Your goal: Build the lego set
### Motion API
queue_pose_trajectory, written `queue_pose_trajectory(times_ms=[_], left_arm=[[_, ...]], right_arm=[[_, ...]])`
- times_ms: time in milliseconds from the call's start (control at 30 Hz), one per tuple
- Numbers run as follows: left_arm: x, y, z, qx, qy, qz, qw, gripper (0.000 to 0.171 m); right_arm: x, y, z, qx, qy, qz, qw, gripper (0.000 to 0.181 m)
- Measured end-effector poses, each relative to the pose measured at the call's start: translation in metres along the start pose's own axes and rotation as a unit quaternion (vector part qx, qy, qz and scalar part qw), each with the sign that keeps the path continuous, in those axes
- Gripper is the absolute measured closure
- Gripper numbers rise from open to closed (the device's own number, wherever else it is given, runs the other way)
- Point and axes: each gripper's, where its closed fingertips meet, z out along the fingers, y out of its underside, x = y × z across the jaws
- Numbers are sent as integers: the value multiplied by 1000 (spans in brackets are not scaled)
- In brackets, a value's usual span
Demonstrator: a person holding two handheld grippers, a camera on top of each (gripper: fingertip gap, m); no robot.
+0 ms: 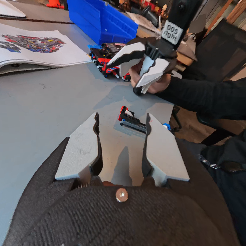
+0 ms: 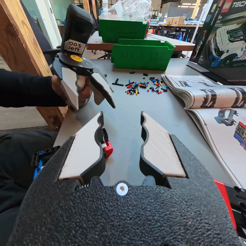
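In the left wrist view, a small sub-assembly (image 1: pixel 131 120) of red, black and grey beams lies on the grey table (image 1: pixel 53 113), just ahead of my left gripper (image 1: pixel 122 117), near its right finger. The left gripper is open and empty. A larger red and black built model (image 1: pixel 105 57) stands farther off. My right gripper (image 1: pixel 122 77) hovers open in front of it. In the right wrist view, the right gripper (image 2: pixel 121 115) is open and empty, with the sub-assembly (image 2: pixel 107 145) beside its left finger. The left gripper (image 2: pixel 93 107) hangs open ahead on the left.
Loose small pieces (image 2: pixel 143 85) lie mid-table before two green bins (image 2: pixel 141 55). An open instruction booklet (image 2: pixel 213 106) and the set's box (image 2: pixel 219 33) are on the right. A blue bin (image 1: pixel 101 22) stands behind the model. A wooden post (image 2: pixel 20 40) and the table edge are on the left. One gripper's finger ends stand about 6 cm off the other's.
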Motion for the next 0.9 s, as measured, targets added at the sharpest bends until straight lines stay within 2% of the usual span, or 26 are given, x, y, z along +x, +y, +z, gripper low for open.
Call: queue_pose_trajectory(times_ms=[167, 500, 700, 767, 833, 900], left_arm=[[12, -14, -15, 65, 7, 46, 997, 109], [9, -24, -25, 108, 26, 12, 994, 108], [-1, -17, -15, 70, 20, -26, 997, 107], [-5, -14, -9, 52, 10, -36, 998, 113], [-14, -7, -3, 22, -21, -48, 998, 120], [-13, 8, 3, -31, -35, -70, 996, 114]], right_arm=[[2, 6, 5, -23, -1, 8, 1000, 125], [-4, 16, 14, -63, -26, 12, 998, 126], [-9, 10, 8, -40, -51, 23, 998, 132], [-14, 8, 2, -33, -76, 32, 996, 144], [-13, 8, -4, -31, -86, 52, 995, 146], [-12, 13, -11, -44, -88, 63, 993, 144]])
